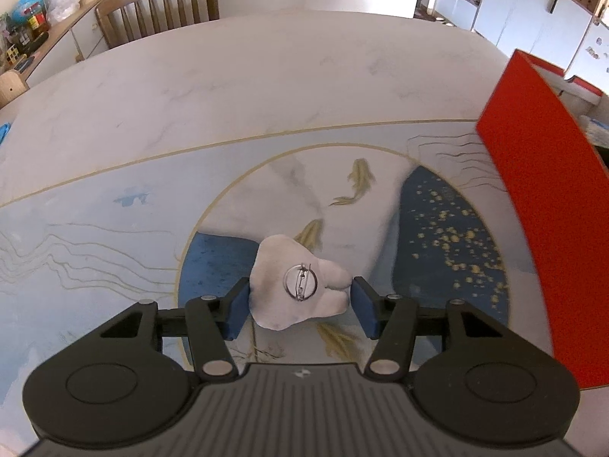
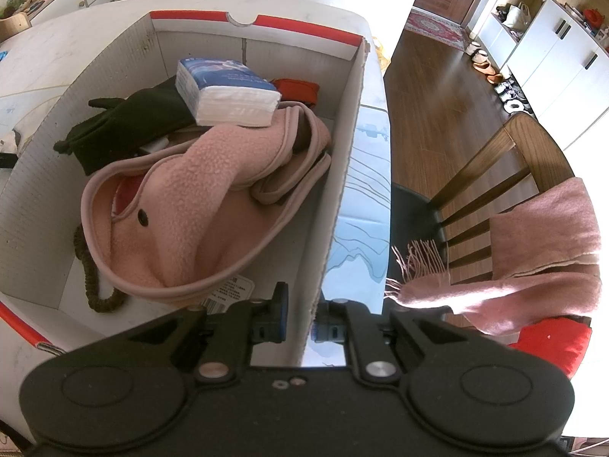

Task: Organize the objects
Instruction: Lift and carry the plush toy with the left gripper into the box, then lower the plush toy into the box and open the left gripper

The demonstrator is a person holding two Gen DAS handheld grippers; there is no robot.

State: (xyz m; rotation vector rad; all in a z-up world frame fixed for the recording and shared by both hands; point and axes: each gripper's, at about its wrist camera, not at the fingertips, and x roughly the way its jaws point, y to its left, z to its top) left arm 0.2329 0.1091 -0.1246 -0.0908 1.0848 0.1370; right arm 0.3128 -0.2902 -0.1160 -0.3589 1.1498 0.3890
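In the left wrist view a white plush brooch (image 1: 300, 285) lies back-up on the table, its round metal pin (image 1: 300, 281) showing. My left gripper (image 1: 300, 304) is open, its blue pads on either side of the brooch, close to it. In the right wrist view my right gripper (image 2: 302, 316) is shut on the right wall of a red-and-white cardboard box (image 2: 342, 175), one pad inside, one outside. The box holds a pink fleece garment (image 2: 198, 205), a black glove (image 2: 125, 129), a tissue pack (image 2: 228, 91) and a red item (image 2: 297, 89).
The box's red outer wall (image 1: 533, 198) stands right of my left gripper. The table (image 1: 228, 95) has painted fish and blue patches. A wooden chair (image 1: 160, 3) stands at the far side. Another chair (image 2: 506, 175) with a pink scarf (image 2: 533, 251) stands right of the table edge.
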